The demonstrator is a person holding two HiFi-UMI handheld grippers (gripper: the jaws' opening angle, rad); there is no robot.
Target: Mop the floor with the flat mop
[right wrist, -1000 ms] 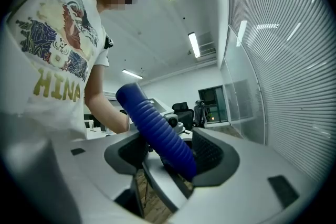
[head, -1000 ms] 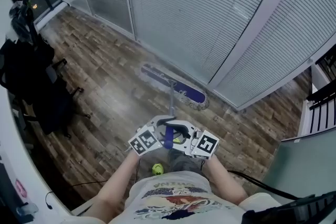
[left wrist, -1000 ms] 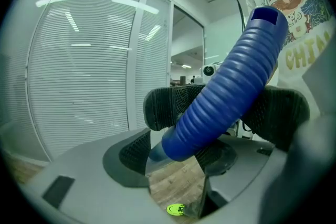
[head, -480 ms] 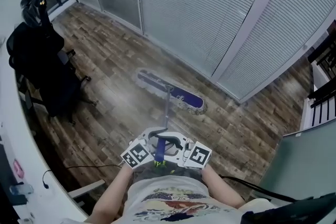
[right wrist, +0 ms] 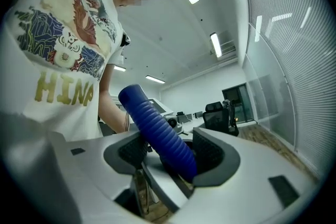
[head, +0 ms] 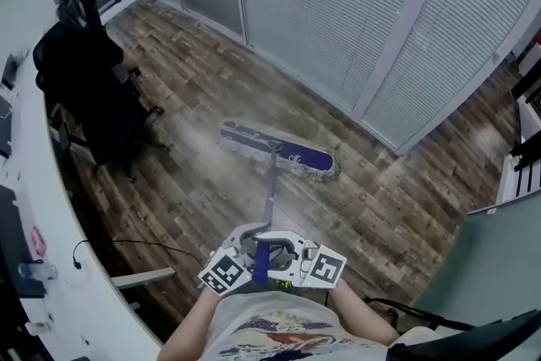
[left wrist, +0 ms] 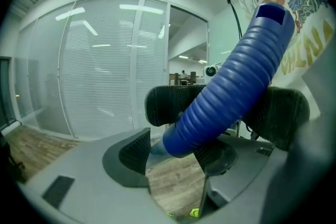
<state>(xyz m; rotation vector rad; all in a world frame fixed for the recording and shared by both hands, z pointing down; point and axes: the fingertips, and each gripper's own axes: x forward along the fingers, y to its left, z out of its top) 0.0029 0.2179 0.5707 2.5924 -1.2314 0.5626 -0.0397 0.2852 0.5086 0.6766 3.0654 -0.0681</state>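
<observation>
Two grippers are held close together at the bottom of the head view, right in front of a white shirt with a picture on it. The left gripper is set at 9 o'clock of the blue grip and the right gripper at 3 o'clock of it, so the grip is kept between them. In the left gripper view the jaws of the left gripper are seen closed on the low end of the blue grip, which is tilted up toward 1 o'clock. In the right gripper view the jaws of the right gripper are spread fairly wide but are pressed on the same ribbed blue grip, which is leaned toward 11 o'clock. A thin grey pole is run from the grip toward 12 o'clock, down to the flat mop. The mop's long blue pad is laid flat on the wood floor, slanted from 10 o'clock to 4 o'clock, with pale fringe along its edges. A glass wall with white blinds is seen past the mop, from 11 to 2 o'clock. A black office chair is parked at 10 o'clock, well apart from the mop, beside a curved white desk at 9 o'clock. A thin black cable is laid on the floor near the desk.
</observation>
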